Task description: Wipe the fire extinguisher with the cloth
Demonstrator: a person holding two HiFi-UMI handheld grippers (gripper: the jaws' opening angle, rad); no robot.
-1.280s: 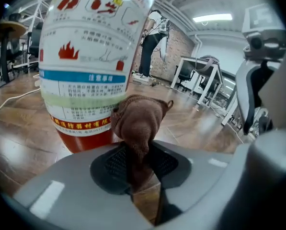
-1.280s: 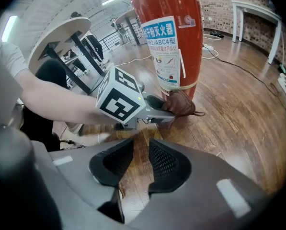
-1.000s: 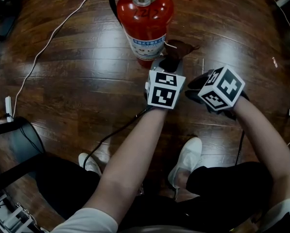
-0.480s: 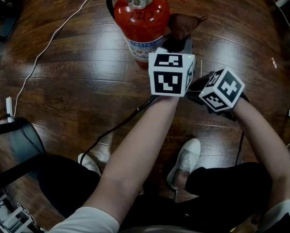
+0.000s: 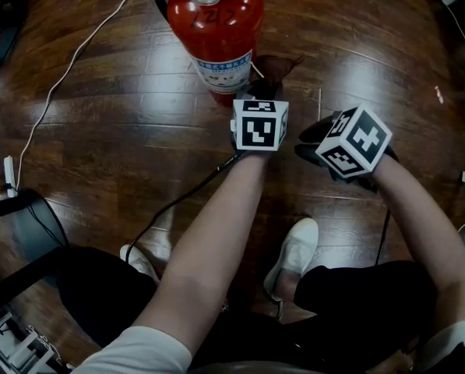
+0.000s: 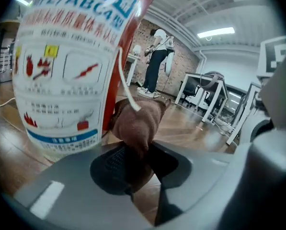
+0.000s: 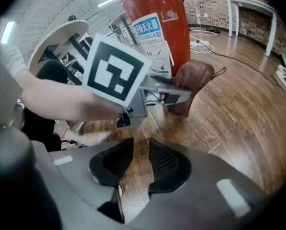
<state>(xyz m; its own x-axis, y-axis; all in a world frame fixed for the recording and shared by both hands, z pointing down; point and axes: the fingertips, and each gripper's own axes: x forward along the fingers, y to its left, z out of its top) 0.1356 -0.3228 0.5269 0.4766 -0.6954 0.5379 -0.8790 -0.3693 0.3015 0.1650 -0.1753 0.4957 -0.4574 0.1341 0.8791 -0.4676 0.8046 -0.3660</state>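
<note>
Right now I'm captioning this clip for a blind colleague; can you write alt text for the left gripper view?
The left tongs are shut on a bunched brown cloth, held close beside a red fire extinguisher with a white printed label that fills the frame's left. Behind are a wood floor, white desks and a standing person.

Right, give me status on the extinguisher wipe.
Left gripper shut on brown cloth, at fire extinguisher's lower side. Right gripper open, empty, behind the left. Thin white cord hangs by the cloth; nothing else in the way.
</note>
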